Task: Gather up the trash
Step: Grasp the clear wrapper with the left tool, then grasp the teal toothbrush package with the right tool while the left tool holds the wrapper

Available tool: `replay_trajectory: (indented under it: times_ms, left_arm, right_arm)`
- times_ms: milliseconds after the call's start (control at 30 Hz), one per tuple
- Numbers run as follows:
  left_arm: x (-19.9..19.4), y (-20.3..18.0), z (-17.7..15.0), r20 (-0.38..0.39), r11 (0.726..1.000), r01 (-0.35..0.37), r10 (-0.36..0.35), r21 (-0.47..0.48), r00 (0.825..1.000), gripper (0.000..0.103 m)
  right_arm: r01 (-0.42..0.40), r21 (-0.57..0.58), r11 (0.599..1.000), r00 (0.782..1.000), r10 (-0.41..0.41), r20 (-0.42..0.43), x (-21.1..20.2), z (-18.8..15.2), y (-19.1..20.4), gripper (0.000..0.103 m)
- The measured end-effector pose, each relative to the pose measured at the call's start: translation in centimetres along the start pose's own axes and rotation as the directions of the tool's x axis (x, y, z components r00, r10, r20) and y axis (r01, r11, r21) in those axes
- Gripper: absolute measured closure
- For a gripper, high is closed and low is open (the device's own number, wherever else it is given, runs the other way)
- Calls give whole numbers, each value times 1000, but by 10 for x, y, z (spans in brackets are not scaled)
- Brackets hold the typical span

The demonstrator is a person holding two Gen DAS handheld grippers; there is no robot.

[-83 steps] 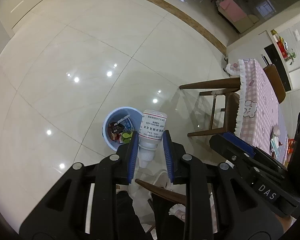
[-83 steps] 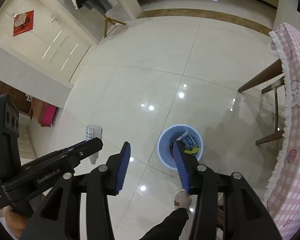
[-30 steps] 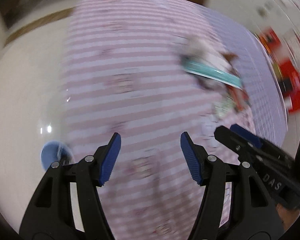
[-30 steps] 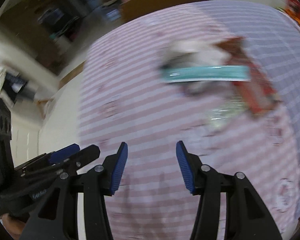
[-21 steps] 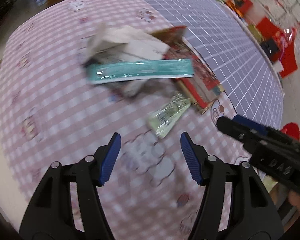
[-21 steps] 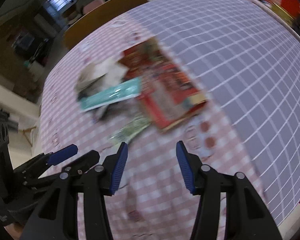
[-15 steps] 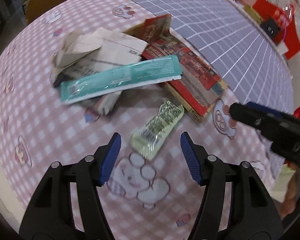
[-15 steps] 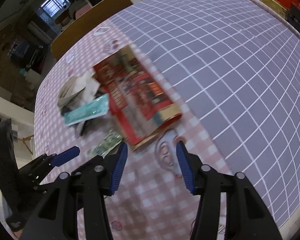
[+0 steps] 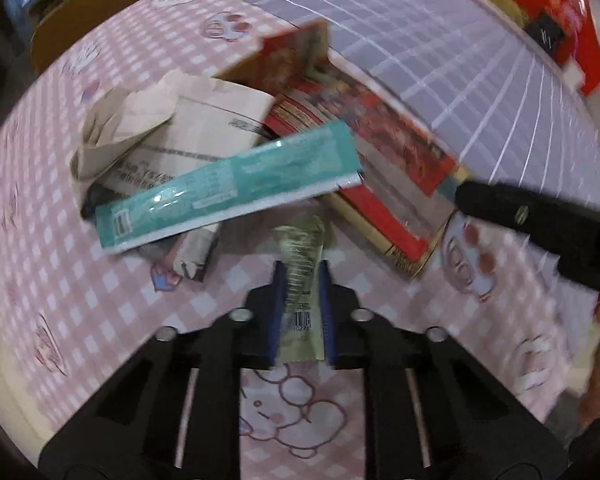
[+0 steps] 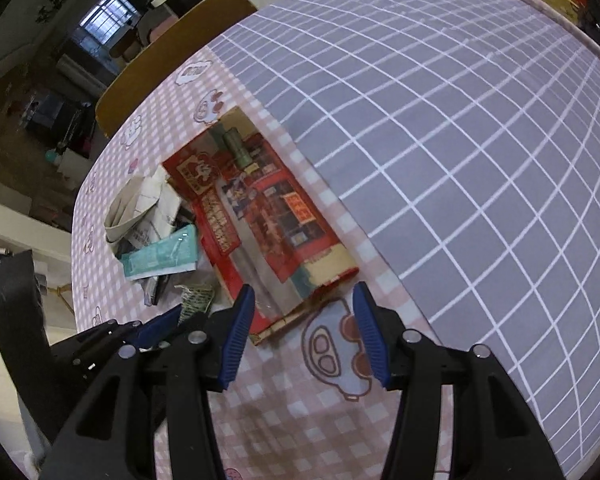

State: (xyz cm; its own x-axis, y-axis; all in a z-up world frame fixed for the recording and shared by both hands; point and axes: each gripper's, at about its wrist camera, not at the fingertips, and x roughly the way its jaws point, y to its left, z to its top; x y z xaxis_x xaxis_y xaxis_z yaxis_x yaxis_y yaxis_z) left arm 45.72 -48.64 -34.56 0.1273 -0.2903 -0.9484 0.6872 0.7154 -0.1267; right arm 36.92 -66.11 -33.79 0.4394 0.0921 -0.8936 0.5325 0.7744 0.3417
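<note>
My left gripper (image 9: pixel 301 276) is shut on a small pale green wrapper (image 9: pixel 302 276) lying on the pink checked tablecloth (image 9: pixel 100 304). Just beyond it lie a long teal packet (image 9: pixel 228 188), crumpled paper (image 9: pixel 172 128) and a flattened red carton (image 9: pixel 380 168). In the right wrist view my right gripper (image 10: pixel 303 311) is open and empty, its fingers straddling the near corner of the red carton (image 10: pixel 268 224). The left gripper (image 10: pixel 156 326) shows at lower left with the green wrapper (image 10: pixel 198 300) at its tip.
A grey grid-patterned cloth (image 10: pixel 460 140) covers the right part of the table. A wooden chair back (image 10: pixel 168 52) stands at the far edge. Red items (image 9: pixel 572 40) sit at the far right in the left wrist view.
Both grippers have swung from the blue bin on the floor to the table. The left gripper has let go of the white bottle and has closed on the green wrapper.
</note>
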Motion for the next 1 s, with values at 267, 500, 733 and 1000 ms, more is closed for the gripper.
replay_trajectory:
  times_ms: [267, 500, 733, 1000]
  left_arm:
    - [-35, 54, -19, 77, 947, 161, -145, -278, 986, 92]
    - [-60, 106, -37, 133, 888, 145, -96, -436, 986, 92]
    - [-69, 150, -59, 132, 830, 103, -35, -549, 991, 92]
    - [-80, 169, -76, 160, 796, 126, -37, -592, 986, 92]
  right_arm:
    - [-32, -204, 978, 999, 39, 32, 0, 14, 57, 52]
    - [-108, -423, 900, 994, 99, -44, 31, 21, 131, 52]
    - [-57, -615, 786, 996, 6, -85, 78, 11, 180, 52]
    - [6, -700, 714, 991, -100, -94, 96, 1, 185, 64]
